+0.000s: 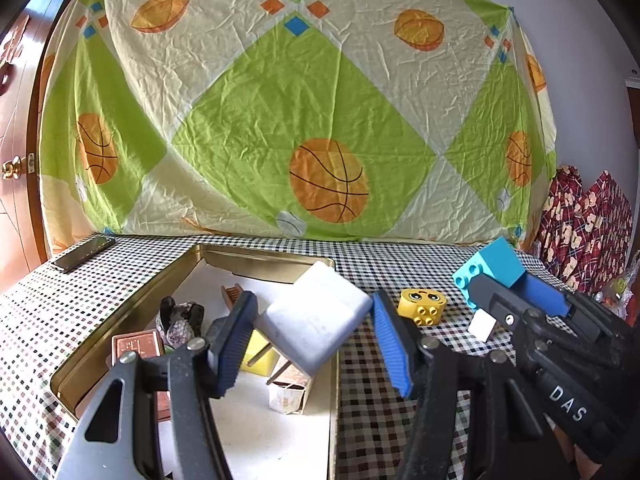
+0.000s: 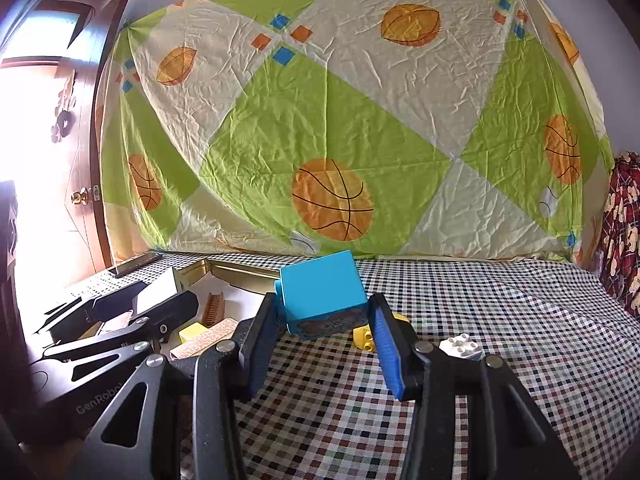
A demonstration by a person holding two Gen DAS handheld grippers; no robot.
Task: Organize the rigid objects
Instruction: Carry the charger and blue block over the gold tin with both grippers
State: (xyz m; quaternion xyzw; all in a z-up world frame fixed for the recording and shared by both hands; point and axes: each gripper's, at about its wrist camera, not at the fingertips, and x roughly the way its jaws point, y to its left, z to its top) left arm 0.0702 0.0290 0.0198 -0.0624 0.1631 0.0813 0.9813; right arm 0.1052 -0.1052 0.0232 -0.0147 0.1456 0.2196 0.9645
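The left gripper (image 1: 314, 340) holds a white plug adapter (image 1: 316, 320), its jaws closed on the tilted body, metal prongs pointing down and left, raised over the right side of a gold tin tray (image 1: 120, 320). The tray lies on the left of the table (image 2: 500, 320), which is covered with a checked cloth, and contains a brown comb (image 1: 232, 294), a yellow block (image 1: 262, 354), a copper-coloured rectangular piece (image 1: 138, 346), a small cardboard box (image 1: 290, 394) and a dark lumpy item that cannot be identified. The right gripper (image 2: 324, 332) holds a blue toy brick (image 2: 322, 294), jaws closed on its sides, lifted above the cloth just right of the tray. Beneath and beyond it a yellow brick with a printed face (image 1: 422, 302) rests on the cloth, with a white studded brick (image 2: 460, 346) near it to the right. A dark phone (image 1: 82, 254) lies at the far left corner of the table. A sheet printed with basketballs (image 2: 332, 200) hangs behind.
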